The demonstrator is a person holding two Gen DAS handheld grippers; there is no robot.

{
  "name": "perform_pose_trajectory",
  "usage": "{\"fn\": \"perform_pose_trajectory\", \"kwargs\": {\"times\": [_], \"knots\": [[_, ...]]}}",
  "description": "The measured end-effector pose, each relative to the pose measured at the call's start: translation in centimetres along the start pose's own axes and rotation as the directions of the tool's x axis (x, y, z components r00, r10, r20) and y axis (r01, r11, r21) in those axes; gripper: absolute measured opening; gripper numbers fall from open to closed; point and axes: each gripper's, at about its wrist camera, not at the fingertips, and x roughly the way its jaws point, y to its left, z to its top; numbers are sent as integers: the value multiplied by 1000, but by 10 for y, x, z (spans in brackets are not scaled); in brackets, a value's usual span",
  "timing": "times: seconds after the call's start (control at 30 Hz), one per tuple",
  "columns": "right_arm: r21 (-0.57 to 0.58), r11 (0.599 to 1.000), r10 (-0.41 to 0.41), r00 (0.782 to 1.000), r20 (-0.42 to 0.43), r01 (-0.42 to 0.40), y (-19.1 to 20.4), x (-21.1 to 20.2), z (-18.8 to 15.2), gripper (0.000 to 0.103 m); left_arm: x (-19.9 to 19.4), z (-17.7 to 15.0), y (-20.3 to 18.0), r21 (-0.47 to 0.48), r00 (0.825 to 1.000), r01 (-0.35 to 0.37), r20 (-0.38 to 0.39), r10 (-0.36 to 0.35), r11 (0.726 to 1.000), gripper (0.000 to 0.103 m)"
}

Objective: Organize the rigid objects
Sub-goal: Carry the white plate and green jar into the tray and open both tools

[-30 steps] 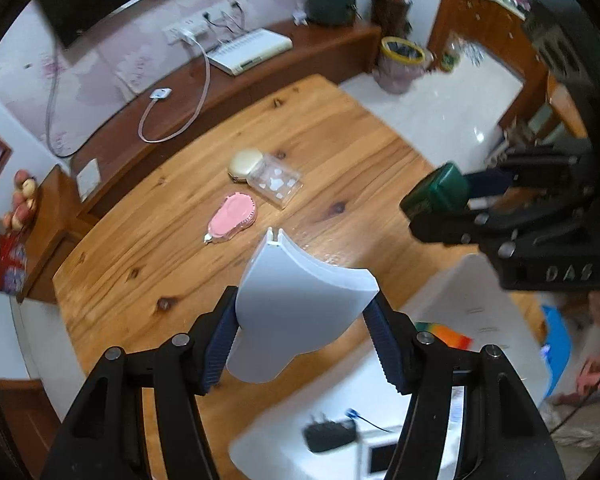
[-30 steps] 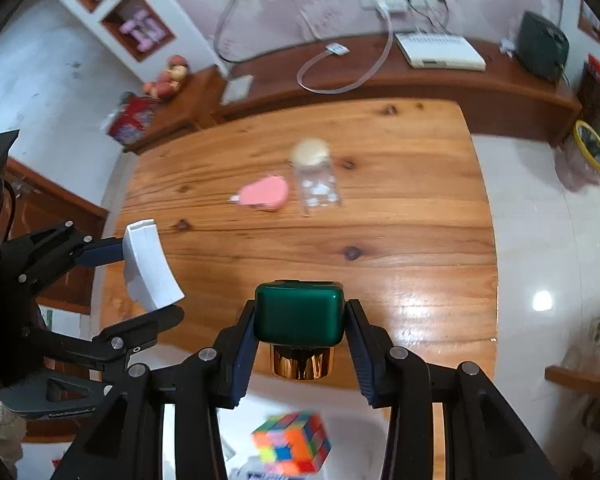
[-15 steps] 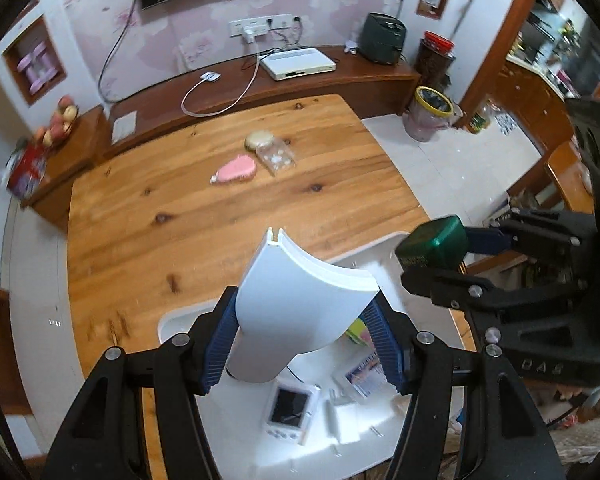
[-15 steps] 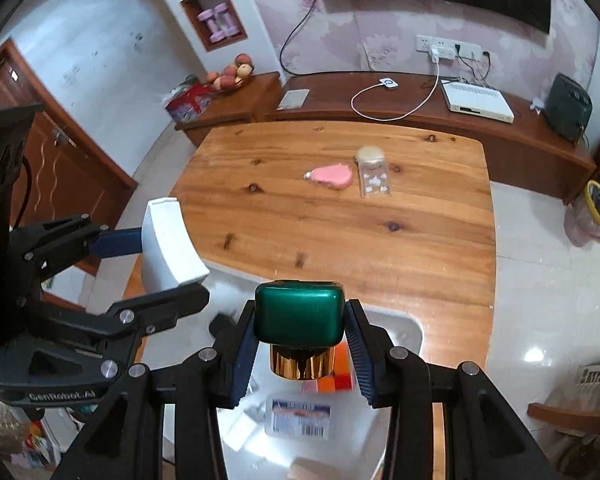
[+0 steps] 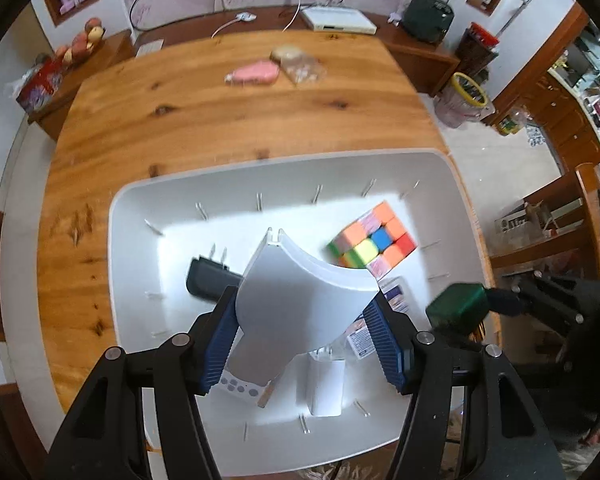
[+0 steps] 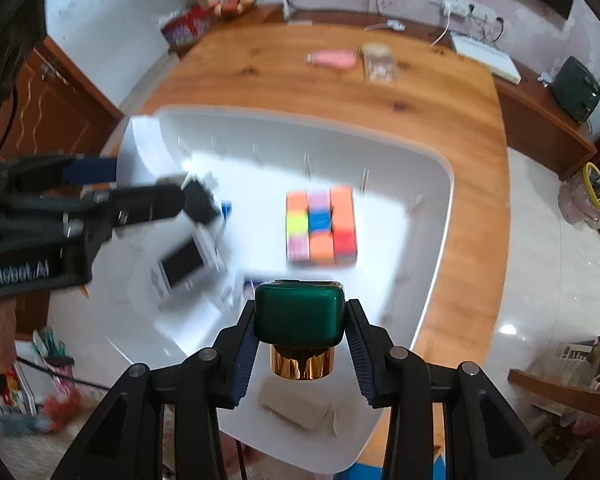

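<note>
My left gripper [image 5: 302, 332] is shut on a white curved plastic piece [image 5: 300, 300] and points steeply down over a white bin [image 5: 118, 240]. My right gripper [image 6: 300, 336] is shut on a bottle with a green cap [image 6: 300, 312] and a gold collar [image 6: 302, 362]; it hangs over the bin's [image 6: 440, 168] near side. In the left wrist view the green cap [image 5: 456, 308] shows close to the right of the white piece. Inside the bin lie a colourful puzzle cube [image 5: 374, 246], a black plug adapter [image 5: 208, 284] and a white charger [image 5: 326, 384].
The bin sits on the near end of a wooden table [image 5: 180, 120]. Far across the table lie a pink object [image 5: 256, 73] and a clear plastic box [image 5: 302, 70]. A small handheld screen device [image 6: 184, 262] and a beige roll [image 6: 300, 404] also lie in the bin.
Both grippers have swung from over the bare table to over the white bin and sunk slightly. Each still holds its object the same way.
</note>
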Motion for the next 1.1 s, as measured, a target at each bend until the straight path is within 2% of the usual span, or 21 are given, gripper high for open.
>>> {"fn": "perform_pose_trajectory", "kwargs": {"times": [0.47,0.7,0.77,0.83,0.87,0.93,1.1], "knots": [[-62,998,-32,989,-142,23,8,49,-24,43,62,-8,9,-46,994,-51,-104,46,998,66],[-77,997,-44,988,-148,33,9,50,-26,46,68,-11,7,-20,990,-76,-121,73,997,66],[-70,997,-40,991,-131,31,11,50,-21,62,68,-11,8,-22,988,-82,-131,79,996,66],[-68,997,-44,993,-109,36,12,46,-21,66,67,-13,10,-29,987,-88,-141,83,996,71],[-69,997,-43,994,-100,36,12,44,-20,66,66,-13,11,-31,987,-87,-137,82,996,76],[-68,997,-42,995,-90,36,13,40,-21,66,61,-14,11,-28,988,-89,-126,84,996,80],[-57,998,-40,997,-69,36,9,33,-22,66,48,-14,9,-11,991,-88,-103,87,996,82]]}}
